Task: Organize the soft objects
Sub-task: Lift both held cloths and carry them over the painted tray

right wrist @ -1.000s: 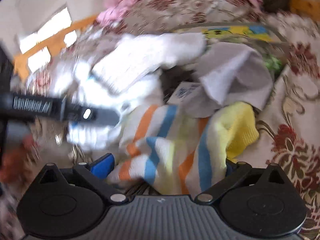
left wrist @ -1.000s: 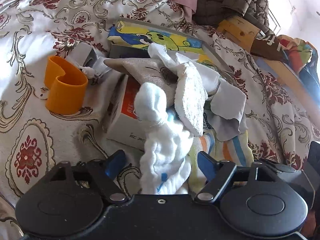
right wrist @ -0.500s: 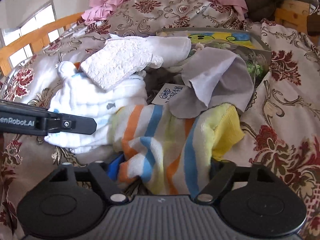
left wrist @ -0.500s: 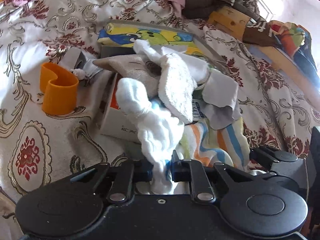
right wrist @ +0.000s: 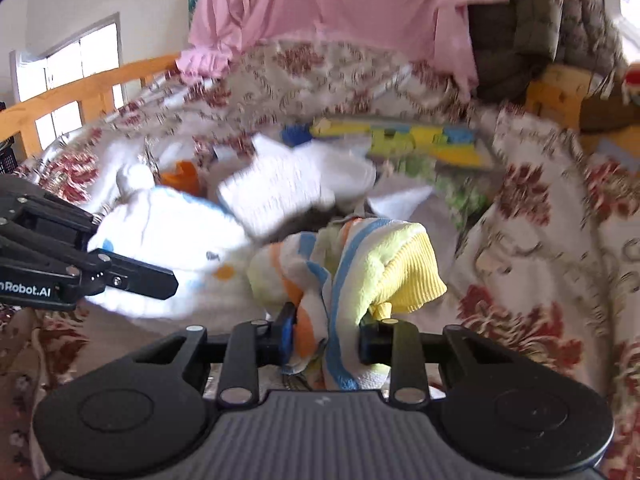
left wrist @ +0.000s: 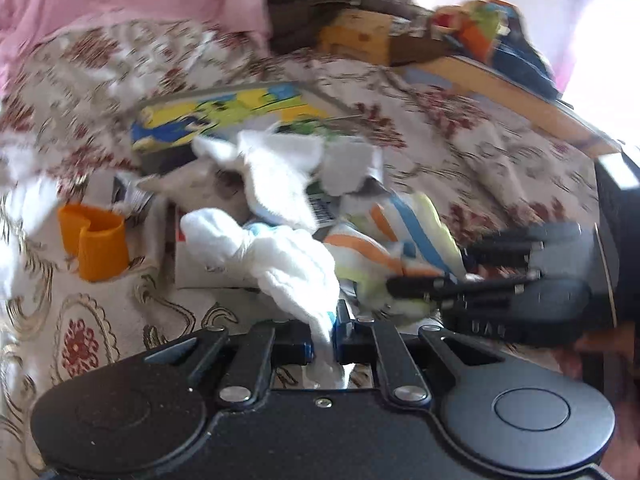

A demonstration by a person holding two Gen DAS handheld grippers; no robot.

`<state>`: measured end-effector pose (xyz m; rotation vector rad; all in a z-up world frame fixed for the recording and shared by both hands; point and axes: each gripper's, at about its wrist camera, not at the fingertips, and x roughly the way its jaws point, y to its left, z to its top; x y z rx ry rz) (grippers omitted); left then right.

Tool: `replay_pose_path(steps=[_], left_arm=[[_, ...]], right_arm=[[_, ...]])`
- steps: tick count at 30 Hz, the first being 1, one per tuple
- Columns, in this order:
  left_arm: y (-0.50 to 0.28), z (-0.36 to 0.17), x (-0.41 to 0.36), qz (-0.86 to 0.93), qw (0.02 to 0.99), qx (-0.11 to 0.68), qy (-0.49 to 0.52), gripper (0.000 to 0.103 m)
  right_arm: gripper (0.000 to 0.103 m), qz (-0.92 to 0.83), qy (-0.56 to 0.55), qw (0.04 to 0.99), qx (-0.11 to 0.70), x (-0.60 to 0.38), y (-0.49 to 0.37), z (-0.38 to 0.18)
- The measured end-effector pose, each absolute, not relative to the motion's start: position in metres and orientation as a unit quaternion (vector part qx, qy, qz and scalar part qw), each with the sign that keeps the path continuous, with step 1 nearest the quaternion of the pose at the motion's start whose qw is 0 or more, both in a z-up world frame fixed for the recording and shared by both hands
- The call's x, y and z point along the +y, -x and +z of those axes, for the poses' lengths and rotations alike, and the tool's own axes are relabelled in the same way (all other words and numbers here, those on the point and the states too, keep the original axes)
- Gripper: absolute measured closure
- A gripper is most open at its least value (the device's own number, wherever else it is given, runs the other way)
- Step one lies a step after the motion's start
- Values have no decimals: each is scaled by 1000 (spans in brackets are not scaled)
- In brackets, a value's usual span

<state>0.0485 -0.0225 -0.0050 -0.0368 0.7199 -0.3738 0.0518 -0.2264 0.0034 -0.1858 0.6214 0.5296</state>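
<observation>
Left wrist view: the left gripper [left wrist: 324,338] has its jaws clamped on the tail end of a white ribbed cloth [left wrist: 280,268], pinching the fabric into a thin strip between the blue pads. The cloth rises from the jaws toward a knotted white bulb at upper left. Just right of it lies the striped towel [left wrist: 400,248], with the right gripper [left wrist: 424,284] reaching in from the right edge and gripping it.

Right wrist view: the right gripper [right wrist: 326,340] has just been closing, and its jaws now press on a bunched fold of the striped towel [right wrist: 360,264], whose orange, blue and yellow bands stand up between the fingers. The left gripper [right wrist: 152,276] enters from the left edge against the white ribbed cloth [right wrist: 168,236].

Both cloths lie on a floral bedspread [left wrist: 460,148], touching each other at the near edge of a pile. Behind them are a white fluffy cloth [left wrist: 276,176], a grey cloth [left wrist: 348,168] and a cartoon-printed flat box [left wrist: 224,120]. An orange heart-shaped container [left wrist: 94,244] stands to the left, apart from the pile. A pink fabric [right wrist: 328,4] hangs behind the bed. Both views are motion-blurred.
</observation>
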Motion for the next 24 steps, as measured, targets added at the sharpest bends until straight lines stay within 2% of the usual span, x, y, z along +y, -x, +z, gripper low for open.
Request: replay_pose_path(steps=[5, 13, 24], left_arm=[[-30, 13, -15, -213, 919, 333, -11, 94], [-28, 59, -3, -228, 928, 294, -18, 94], [-98, 142, -5, -171, 953, 242, -55, 93]], right_arm=[[71, 256, 103, 924, 266, -229, -26, 25], [70, 256, 77, 936, 231, -244, -36, 56], [69, 274, 43, 941, 193, -237, -153, 122]])
